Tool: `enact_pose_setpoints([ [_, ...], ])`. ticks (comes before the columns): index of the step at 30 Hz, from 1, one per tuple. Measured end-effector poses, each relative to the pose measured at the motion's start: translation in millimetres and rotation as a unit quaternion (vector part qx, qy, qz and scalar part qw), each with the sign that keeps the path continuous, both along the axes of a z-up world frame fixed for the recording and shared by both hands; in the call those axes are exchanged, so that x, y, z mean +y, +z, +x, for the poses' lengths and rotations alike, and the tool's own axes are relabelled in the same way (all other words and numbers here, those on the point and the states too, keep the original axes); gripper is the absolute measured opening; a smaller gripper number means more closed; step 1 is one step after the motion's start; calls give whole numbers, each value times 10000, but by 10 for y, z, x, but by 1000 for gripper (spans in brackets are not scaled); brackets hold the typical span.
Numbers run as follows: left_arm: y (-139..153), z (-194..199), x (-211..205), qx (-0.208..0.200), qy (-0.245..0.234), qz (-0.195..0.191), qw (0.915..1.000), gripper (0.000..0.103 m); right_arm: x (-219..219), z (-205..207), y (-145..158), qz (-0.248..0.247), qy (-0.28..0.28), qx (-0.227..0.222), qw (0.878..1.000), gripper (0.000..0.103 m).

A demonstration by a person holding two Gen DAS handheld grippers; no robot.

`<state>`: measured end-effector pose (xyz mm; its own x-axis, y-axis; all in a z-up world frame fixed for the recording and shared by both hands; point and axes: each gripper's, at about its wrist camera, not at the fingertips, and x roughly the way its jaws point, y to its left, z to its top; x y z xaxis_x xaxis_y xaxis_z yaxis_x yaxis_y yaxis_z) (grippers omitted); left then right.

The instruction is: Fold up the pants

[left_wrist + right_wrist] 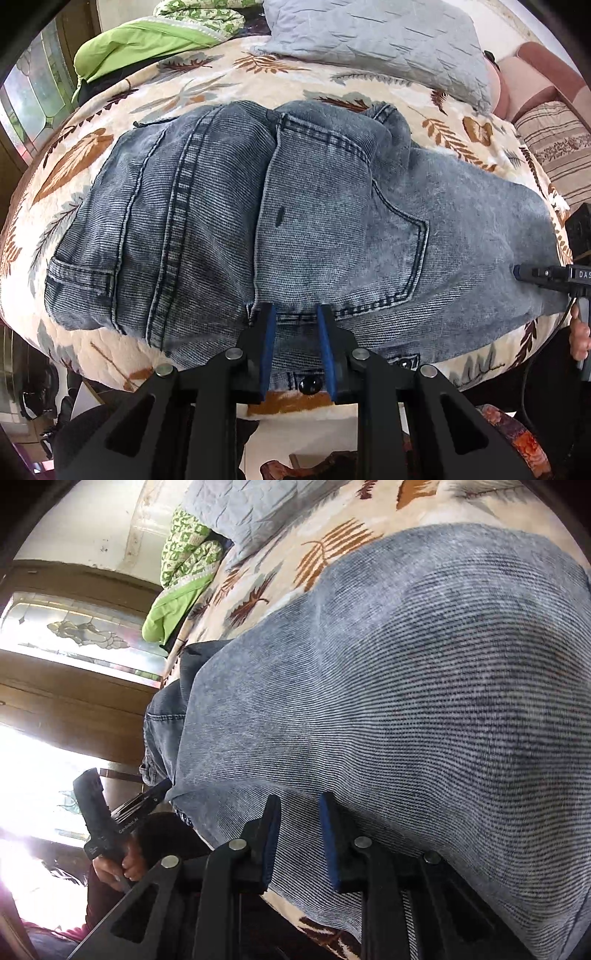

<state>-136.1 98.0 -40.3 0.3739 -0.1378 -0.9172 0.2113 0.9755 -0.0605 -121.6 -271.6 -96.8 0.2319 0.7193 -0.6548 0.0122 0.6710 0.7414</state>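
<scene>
Bedroom: leaf-print blanket (110, 155) covered the bed; grey quilted pillow (373, 40) sat at 12 o'clock and green bedding (147, 40) at 11 o'clock, both well apart from my work, so I judged them no obstacle.

Pants: grey-blue jeans (295, 206) lay across the middle of the blanket, already doubled over themselves, a back pocket facing up at about 3 o'clock of centre; the waistband button showed near 6 o'clock, at the bed's near edge.

Left tongs: my left gripper (295, 314) sat at 6 o'clock over the waistband, blue pads narrowly parted with denim showing in the gap; I could not tell whether they pinched cloth or only straddled it; that spot, I judged, anchored the waist for a fold.

Right tongs: my right gripper (299, 805) pressed low along the denim from 3 o'clock, jaws narrowly parted, cloth bulging just ahead; grip likewise uncertain; in the left view its tip met the fabric's right edge.

Stage: I judged one fold made and another pending.

Risk: thick denim could slip or bunch.
</scene>
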Motion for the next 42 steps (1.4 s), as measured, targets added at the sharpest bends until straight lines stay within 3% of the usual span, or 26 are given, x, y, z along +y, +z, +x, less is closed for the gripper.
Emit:
enact_pose_setpoints([
  [30,-15,257,-273,428,-160,431,9980,23,-132,3,-57,276,122,48,9995,24],
  [38,-1,286,-369,443,-159,583,9972,23,-68,-147,34,14,69,-90,9999,24],
  [42,211,261,-504,308,-86,623,9975,22,-19,-264,160,-394,131,-335,9986,24],
])
